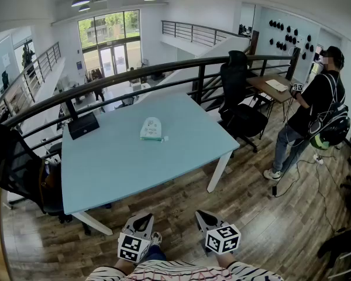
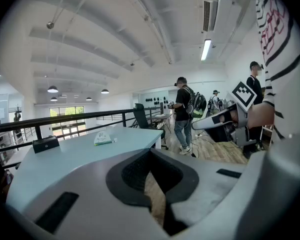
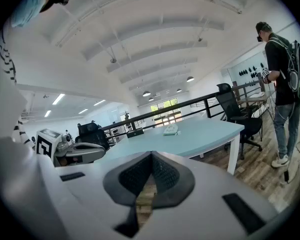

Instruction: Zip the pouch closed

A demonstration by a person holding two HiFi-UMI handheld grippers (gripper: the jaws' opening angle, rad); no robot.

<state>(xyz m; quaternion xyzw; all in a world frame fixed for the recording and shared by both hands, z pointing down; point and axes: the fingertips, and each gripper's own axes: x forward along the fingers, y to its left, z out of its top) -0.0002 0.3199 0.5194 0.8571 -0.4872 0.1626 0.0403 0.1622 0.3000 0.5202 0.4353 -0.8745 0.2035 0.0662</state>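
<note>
Pouch (image 1: 151,129) and grippers were well apart, so nothing of the zipping looked begun. Nearest the camera, the person's striped sleeves (image 1: 164,271) held both tools low over the wooden floor (image 1: 181,215), short of the bench (image 1: 123,168). The left gripper (image 1: 143,219) had its fingers pressed together with nothing between them, only floor showing past the dark pads. The right gripper (image 1: 204,216) was the same: fingers together, empty. Both pointed slightly downward toward the bench edge, side by side. I judged this a resting carry ahead of an approach, with the fingers closed because there was nothing yet to take.

Farther out, the pale blue bench was nearly bare. The pouch, a small white and green one, lay flat near its middle, well beyond the near edge. That spot would let 2 grippers come at it from either side, 1 to steady the fabric and 1 to pull the slider. A small pale piece showed just beside its right end. Whether that was the zip pull, whether the zip stood open, or what the pouch held, I could not tell.

Beyond it, toward the far left corner, sat a black box (image 1: 83,125), contents unseen. Behind the bench ran a dark railing (image 1: 164,78), then an office chair (image 1: 240,98) and another person (image 1: 313,107) standing by a desk (image 1: 275,86).
</note>
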